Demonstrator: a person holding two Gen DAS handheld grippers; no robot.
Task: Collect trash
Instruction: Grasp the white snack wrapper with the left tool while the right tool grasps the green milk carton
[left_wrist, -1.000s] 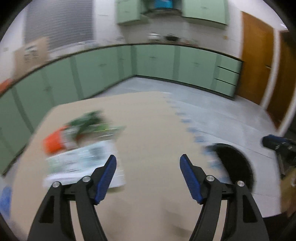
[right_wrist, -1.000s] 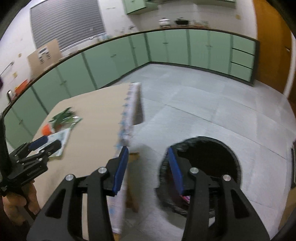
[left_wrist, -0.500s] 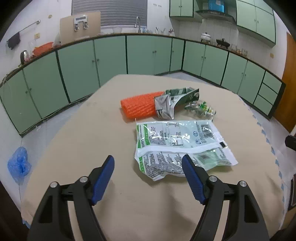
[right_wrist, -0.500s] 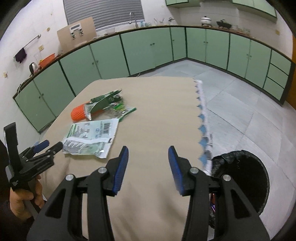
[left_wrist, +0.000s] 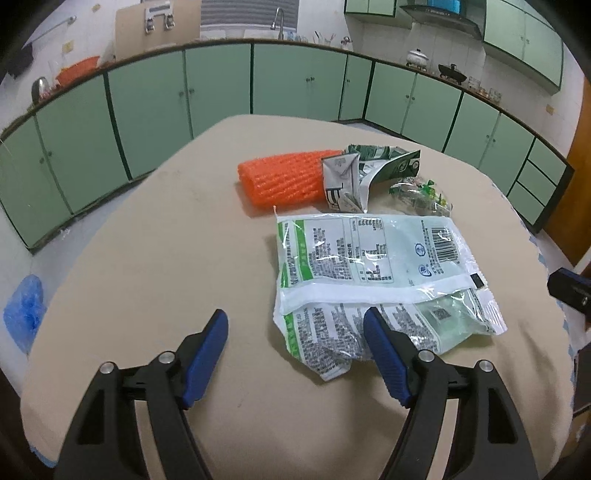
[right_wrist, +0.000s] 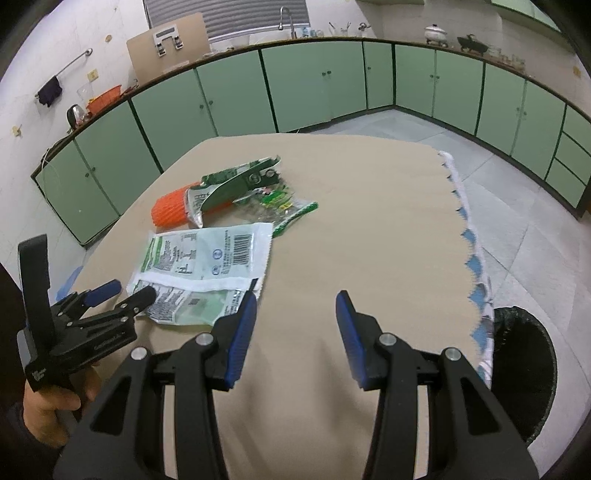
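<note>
A flat white-and-green plastic bag (left_wrist: 373, 269) lies on the tan table (left_wrist: 166, 258); it also shows in the right wrist view (right_wrist: 207, 266). Behind it lie an orange foam net (left_wrist: 284, 181), a crumpled green carton (left_wrist: 354, 173) and a small clear wrapper (left_wrist: 421, 195). My left gripper (left_wrist: 295, 332) is open, low over the table, with its right finger over the bag's near edge. My right gripper (right_wrist: 295, 314) is open and empty over bare table to the right of the bag. The left gripper (right_wrist: 118, 291) shows at the bag's near corner.
A black-lined trash bin (right_wrist: 524, 365) stands on the floor past the table's right edge. Green cabinets (left_wrist: 221, 96) ring the room. A blue bag (left_wrist: 24, 310) lies on the floor at left. The table's right edge has a scalloped cloth border (right_wrist: 469, 236).
Both grippers have swung from the bin side back over the table. My left gripper has moved closer to the white-and-green bag. Both stay open.
</note>
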